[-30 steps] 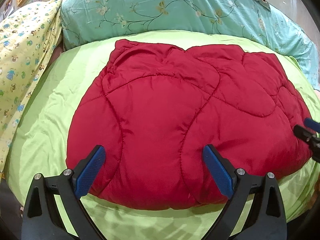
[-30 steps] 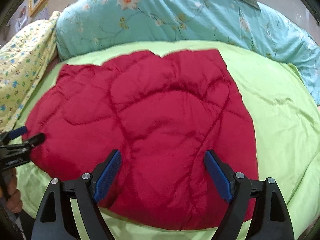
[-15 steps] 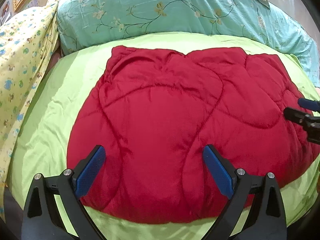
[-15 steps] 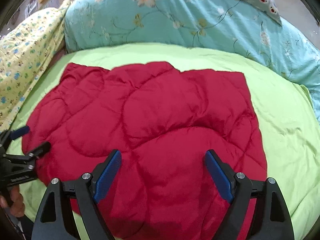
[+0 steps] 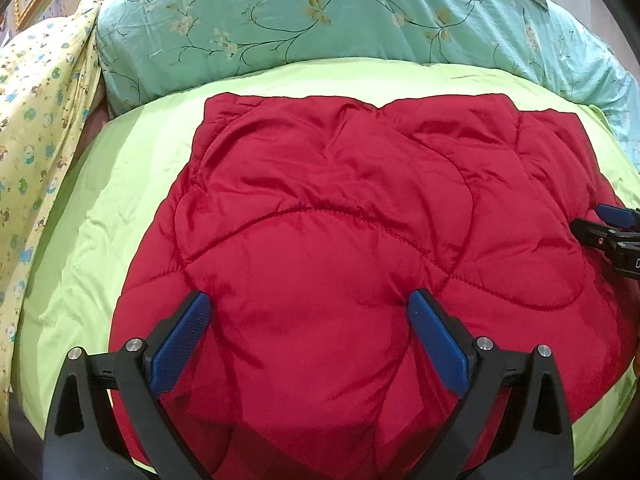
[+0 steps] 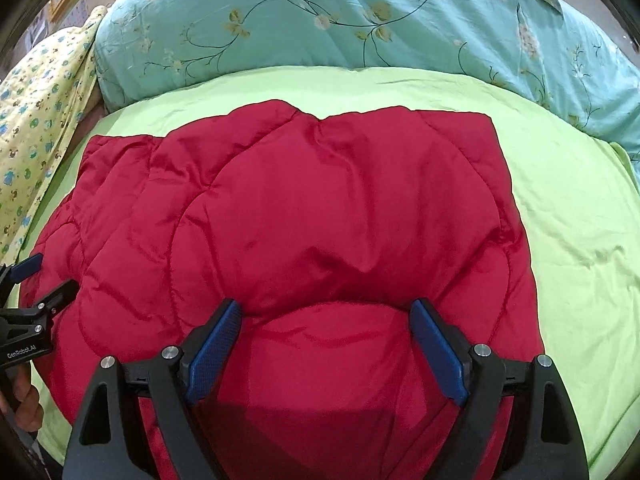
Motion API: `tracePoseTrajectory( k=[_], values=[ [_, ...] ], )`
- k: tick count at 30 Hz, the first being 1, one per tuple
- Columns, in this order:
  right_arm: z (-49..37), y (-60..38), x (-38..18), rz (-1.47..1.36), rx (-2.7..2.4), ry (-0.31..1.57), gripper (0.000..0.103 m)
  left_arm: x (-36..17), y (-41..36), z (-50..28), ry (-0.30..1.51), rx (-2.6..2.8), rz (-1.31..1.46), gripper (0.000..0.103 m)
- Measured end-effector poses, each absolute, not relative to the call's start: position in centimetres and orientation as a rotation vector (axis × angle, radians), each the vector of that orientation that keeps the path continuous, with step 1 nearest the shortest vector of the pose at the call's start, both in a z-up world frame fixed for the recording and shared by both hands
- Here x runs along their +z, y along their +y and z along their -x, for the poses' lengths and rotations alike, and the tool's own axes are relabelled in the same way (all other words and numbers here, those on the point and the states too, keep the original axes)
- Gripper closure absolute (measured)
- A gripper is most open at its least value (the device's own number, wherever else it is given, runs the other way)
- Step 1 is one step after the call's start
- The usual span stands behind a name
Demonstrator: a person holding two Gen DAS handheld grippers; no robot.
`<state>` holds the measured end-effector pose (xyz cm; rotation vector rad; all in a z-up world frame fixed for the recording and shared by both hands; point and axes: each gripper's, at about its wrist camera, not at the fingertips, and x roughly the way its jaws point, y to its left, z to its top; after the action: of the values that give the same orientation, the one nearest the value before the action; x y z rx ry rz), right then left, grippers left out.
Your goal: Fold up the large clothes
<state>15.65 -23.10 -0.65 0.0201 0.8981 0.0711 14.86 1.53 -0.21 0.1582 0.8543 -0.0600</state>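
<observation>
A lime-green bedsheet [image 5: 120, 216] meets a teal floral duvet [image 6: 360, 32] and yellow patterned cloth [image 5: 36, 120].

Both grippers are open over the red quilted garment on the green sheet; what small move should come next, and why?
Probably lower both and close on the near edge. The left gripper and right gripper stand open above the red garment, holding nothing, and it lies flat on the green sheet, not yet folded further.
</observation>
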Motion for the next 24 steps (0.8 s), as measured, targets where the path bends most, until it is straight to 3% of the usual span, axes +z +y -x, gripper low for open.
tracePoseTrajectory(
  k=[16,24],
  values=[
    [-14.3,-23.0,1.9,-0.031,0.076,0.812,0.016,-1.0,1.4,-16.0,0.86,-0.058,-0.164,0.0],
    [-16.5,-23.7,-0.7,-0.032,0.058,0.872,0.016,-0.5,1.5,-15.8,0.866,-0.056,-0.148,0.0]
  ],
)
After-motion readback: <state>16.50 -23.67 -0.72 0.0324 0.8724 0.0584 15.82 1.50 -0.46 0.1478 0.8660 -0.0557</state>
